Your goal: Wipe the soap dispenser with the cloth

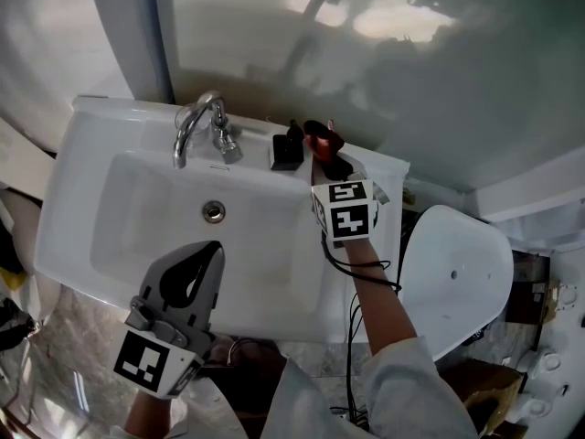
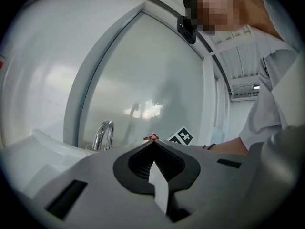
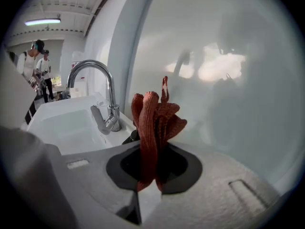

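Note:
A black soap dispenser (image 1: 286, 147) stands on the back ledge of the white sink (image 1: 101, 236), right of the chrome faucet (image 1: 203, 124). My right gripper (image 1: 327, 159) hovers just right of the dispenser and is shut on a bunched red-orange cloth (image 1: 319, 138). In the right gripper view the cloth (image 3: 154, 120) sticks up from the jaws, and only a bit of the dispenser (image 3: 130, 137) shows behind it. My left gripper (image 1: 212, 249) hangs over the sink's front part, shut and holding nothing. Its jaws meet in the left gripper view (image 2: 153, 143).
The basin drain (image 1: 213, 211) lies below the faucet. A frosted glass panel (image 1: 384, 62) rises behind the sink. To the right is a white toilet lid (image 1: 454, 277). Two people (image 3: 40, 68) stand far off at the left in the right gripper view.

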A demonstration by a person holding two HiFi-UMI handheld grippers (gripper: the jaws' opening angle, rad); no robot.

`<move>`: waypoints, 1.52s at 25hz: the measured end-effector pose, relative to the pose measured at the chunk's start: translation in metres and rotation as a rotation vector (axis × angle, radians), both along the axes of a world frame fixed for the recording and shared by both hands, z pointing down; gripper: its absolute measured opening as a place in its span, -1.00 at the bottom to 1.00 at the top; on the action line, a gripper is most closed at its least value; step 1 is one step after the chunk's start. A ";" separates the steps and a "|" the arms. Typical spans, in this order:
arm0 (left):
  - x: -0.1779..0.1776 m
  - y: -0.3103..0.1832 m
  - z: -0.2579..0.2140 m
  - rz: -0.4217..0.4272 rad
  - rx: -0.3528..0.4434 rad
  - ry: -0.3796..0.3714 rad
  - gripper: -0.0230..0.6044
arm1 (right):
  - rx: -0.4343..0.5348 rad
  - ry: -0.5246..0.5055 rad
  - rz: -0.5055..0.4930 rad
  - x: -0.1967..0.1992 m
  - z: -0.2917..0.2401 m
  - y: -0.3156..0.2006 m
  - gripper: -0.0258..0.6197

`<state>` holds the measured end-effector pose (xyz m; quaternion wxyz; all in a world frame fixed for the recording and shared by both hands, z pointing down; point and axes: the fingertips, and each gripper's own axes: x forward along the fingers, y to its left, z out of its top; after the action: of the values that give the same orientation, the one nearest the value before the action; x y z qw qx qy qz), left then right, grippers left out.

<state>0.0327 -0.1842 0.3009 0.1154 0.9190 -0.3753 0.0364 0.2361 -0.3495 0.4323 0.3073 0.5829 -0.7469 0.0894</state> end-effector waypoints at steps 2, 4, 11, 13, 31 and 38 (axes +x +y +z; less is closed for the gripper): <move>-0.001 -0.001 0.001 -0.004 0.009 -0.006 -0.94 | 0.014 0.038 -0.028 -0.004 -0.002 -0.009 -0.75; -0.001 -0.001 0.001 -0.008 0.010 -0.008 -0.94 | 0.010 0.057 -0.042 -0.006 0.001 -0.015 -0.75; -0.002 -0.006 0.001 -0.026 0.023 0.004 -0.94 | -0.055 0.098 -0.047 -0.006 0.026 -0.025 -0.75; -0.002 -0.005 0.004 -0.026 0.008 -0.003 -0.94 | -0.078 0.107 -0.046 -0.005 0.037 -0.026 -0.75; 0.000 -0.002 0.010 -0.006 0.001 0.002 -0.94 | -0.217 -0.007 0.012 -0.023 0.092 0.021 -0.75; -0.003 0.000 0.006 -0.005 0.017 0.013 -0.94 | -0.226 -0.071 -0.008 -0.052 0.094 0.040 -0.75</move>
<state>0.0298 -0.1846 0.3074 0.1100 0.9192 -0.3772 0.0270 0.1846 -0.3090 0.5264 0.3448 0.5380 -0.7448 0.1921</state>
